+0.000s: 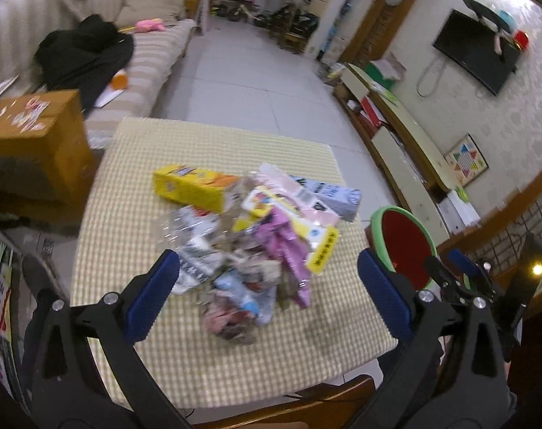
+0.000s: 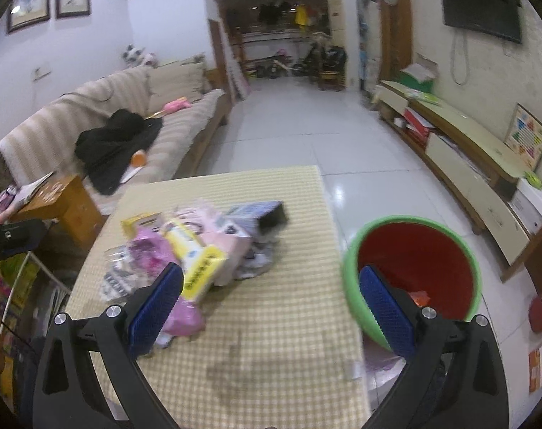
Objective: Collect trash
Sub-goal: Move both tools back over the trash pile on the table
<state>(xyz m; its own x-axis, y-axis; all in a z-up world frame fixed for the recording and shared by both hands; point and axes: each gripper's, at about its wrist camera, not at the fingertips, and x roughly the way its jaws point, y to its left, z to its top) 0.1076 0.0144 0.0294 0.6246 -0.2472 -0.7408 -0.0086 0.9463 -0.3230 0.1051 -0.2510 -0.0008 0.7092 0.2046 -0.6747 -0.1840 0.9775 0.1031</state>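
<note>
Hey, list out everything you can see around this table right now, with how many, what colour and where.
Checked yellow tablecloth table: one, centre.
Heap of mixed trash wrappers: one pile, multicoloured, mid-table.
Yellow carton box: one, lying at the heap's far left.
Pink flat packet: one, far side of the heap.
Grey-black carton: one, far right of the heap.
Red bucket with green rim: one, on the floor right of the table.
Striped beige sofa: one, left wall, black clothing on it.
Black wall television: one, right wall.
Left gripper: blue pads, open over the heap.
Right gripper: blue pads, open between heap and bucket.
</note>
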